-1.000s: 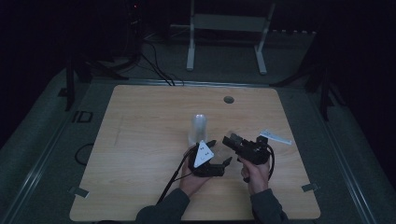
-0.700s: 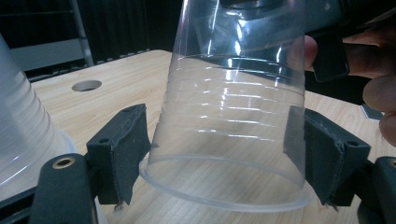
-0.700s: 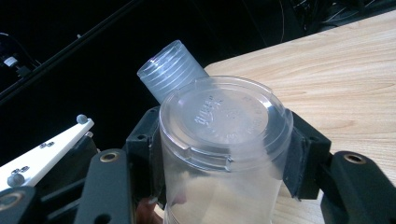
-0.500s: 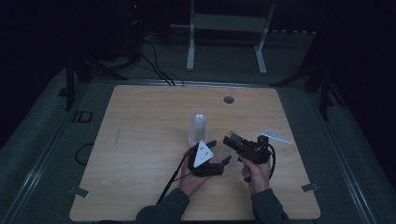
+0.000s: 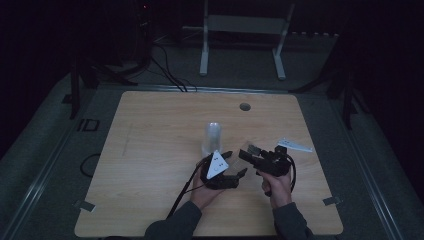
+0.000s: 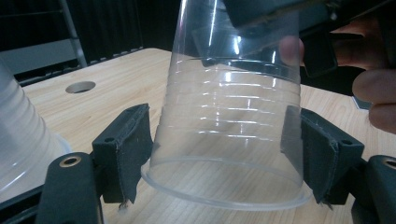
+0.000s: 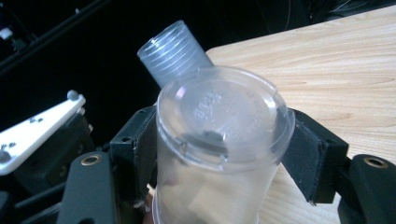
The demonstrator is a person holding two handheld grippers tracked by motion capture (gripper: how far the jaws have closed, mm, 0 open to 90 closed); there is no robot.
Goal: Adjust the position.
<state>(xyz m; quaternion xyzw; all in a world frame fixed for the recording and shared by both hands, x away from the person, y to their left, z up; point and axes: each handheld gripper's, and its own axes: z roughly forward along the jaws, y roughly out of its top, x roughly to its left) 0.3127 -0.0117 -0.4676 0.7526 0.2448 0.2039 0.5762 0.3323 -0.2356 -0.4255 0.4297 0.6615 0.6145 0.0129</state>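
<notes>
A clear plastic cup (image 6: pixel 229 93) hangs upside down just above the table, rim downward. My left gripper (image 6: pixel 224 154) has just been closing around its lower wall, and both pads (image 6: pixel 133 149) now press on it. My right gripper (image 7: pixel 219 144) is shut on the same cup (image 7: pixel 219 107) near its base, whose embossed bottom faces that camera. In the high view both grippers meet at the table's front middle, left gripper (image 5: pixel 236 164) and right gripper (image 5: pixel 248 152). A stack of clear cups (image 5: pixel 212 136) stands upside down just behind them.
The cup stack (image 6: pixel 18 135) is close on the left gripper's left side and rises behind the held cup (image 7: pixel 173 51). A flat white three-cornered piece (image 5: pixel 295 145) lies right of the hands. A round hole (image 5: pixel 244 106) sits in the wooden table (image 5: pixel 150 150) farther back.
The left gripper's jaws look drawn in closer around the cup. Both hands have kept their place.
</notes>
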